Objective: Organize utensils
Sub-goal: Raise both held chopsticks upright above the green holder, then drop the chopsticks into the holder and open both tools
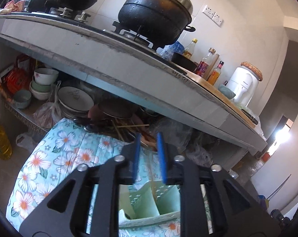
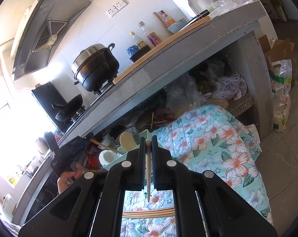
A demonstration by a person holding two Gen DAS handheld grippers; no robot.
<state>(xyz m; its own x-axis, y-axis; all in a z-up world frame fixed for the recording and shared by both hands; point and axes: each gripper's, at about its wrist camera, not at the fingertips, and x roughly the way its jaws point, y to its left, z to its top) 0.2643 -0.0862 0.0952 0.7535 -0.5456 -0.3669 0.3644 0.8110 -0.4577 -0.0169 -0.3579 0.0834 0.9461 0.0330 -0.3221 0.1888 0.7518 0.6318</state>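
From the left wrist, the left claw (image 1: pixel 148 156) stands partly open with nothing between its blue pads, above the pale green utensil holder (image 1: pixel 149 203) on the floral cloth (image 1: pixel 56 158); the bench edge (image 1: pixel 129 75) overhangs close ahead, leaving little headroom. From the right wrist, the right claw (image 2: pixel 148 148) is closed on a single wooden chopstick (image 2: pixel 148 175), light, stiff and thin, likely to pivot unless pinched near its middle. More chopsticks (image 2: pixel 149 211) lie below on the cloth.

White appliance (image 1: pixel 242 87): small grey brand mark on its front, too blurred to read.
Bottles (image 2: pixel 153 37): coloured labels, lettering not legible.
Sack (image 2: pixel 282 100): green print, unreadable.
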